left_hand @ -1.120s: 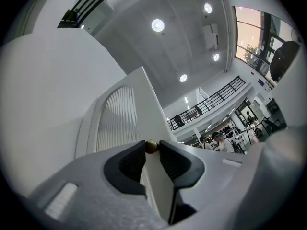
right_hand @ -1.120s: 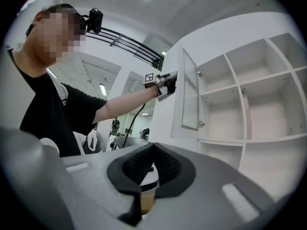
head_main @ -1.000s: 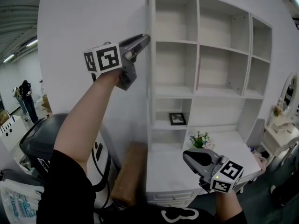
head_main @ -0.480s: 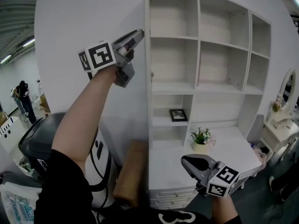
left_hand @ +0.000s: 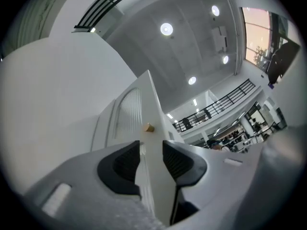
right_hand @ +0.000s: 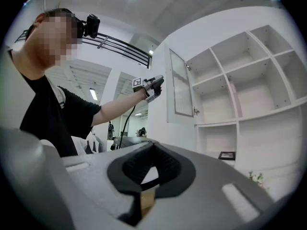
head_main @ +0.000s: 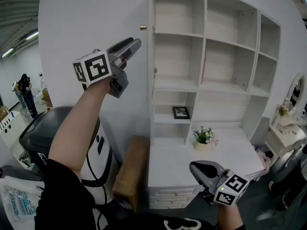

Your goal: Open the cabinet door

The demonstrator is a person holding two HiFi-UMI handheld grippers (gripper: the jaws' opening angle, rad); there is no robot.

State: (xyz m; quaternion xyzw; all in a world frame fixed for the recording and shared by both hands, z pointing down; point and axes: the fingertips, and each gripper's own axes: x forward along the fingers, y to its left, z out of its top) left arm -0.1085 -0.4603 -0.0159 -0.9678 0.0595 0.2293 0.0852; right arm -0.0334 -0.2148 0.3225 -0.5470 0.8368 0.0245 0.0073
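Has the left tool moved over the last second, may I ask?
Yes: the left tool, jaws opening around the door edge, moved down-left from the cabinet frame.

Cabinet door stands swung out, knob jutting off its left face. Upper shelf bays open, bare. Picture frame occupies one lower bay; flower pot at desk's back edge. Brown box on floor left of door.

A large indoor hall staged like a bedroom: a white cabinet with a vanity mirror at three o'clock, under a high ceiling with round lamps and a railed gallery.
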